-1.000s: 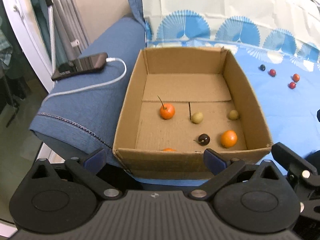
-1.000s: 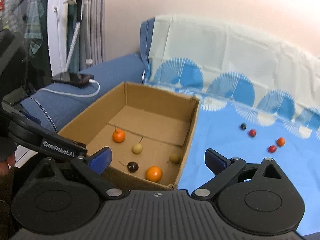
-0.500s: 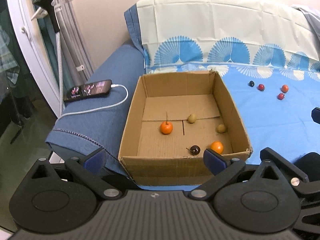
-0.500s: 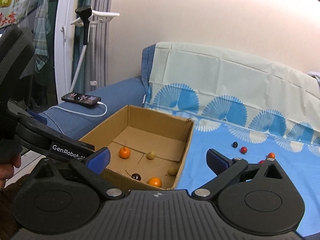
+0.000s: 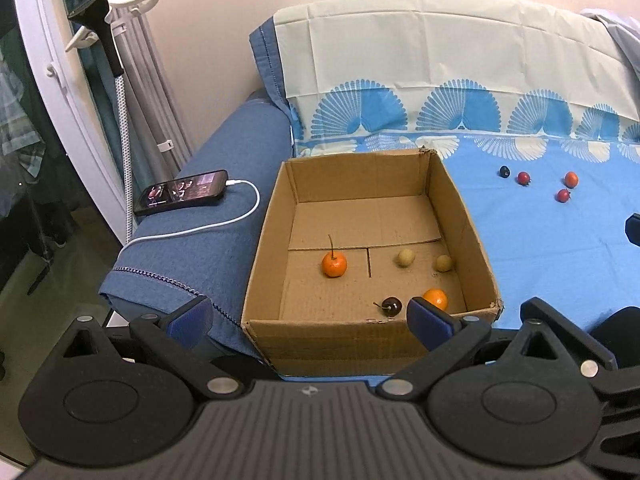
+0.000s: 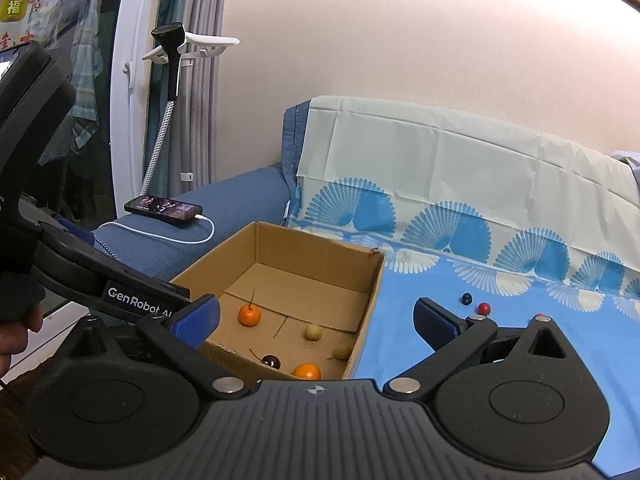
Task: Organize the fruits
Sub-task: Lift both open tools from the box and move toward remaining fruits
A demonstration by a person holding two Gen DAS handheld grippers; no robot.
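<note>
An open cardboard box [image 5: 476, 240] [image 6: 368, 300] sits on the blue cloth. It holds an orange fruit with a stem [image 5: 334, 264] [image 6: 249, 315], a second orange fruit [image 5: 438, 298] [image 6: 307, 371], two pale yellow fruits [image 5: 405, 258] [image 5: 444, 263] and a dark cherry [image 5: 391, 305] [image 6: 271, 361]. Several small red and dark fruits [image 5: 524, 178] [image 6: 484, 308] lie loose on the cloth to the right. My left gripper [image 5: 308, 320] is open and empty, short of the box's near wall. My right gripper [image 6: 316, 318] is open and empty, back from the box.
A phone [image 5: 182, 192] [image 6: 163, 209] on a white charging cable [image 5: 208, 228] lies on the blue sofa arm left of the box. A handheld steamer on a white stand [image 5: 108, 52] and a glass door are at far left. A patterned cloth [image 5: 440, 80] covers the sofa back.
Both grippers have drawn back and risen away from the box, which now looks smaller and further off. The fruits in the box shifted slightly. Both grippers stay open.
</note>
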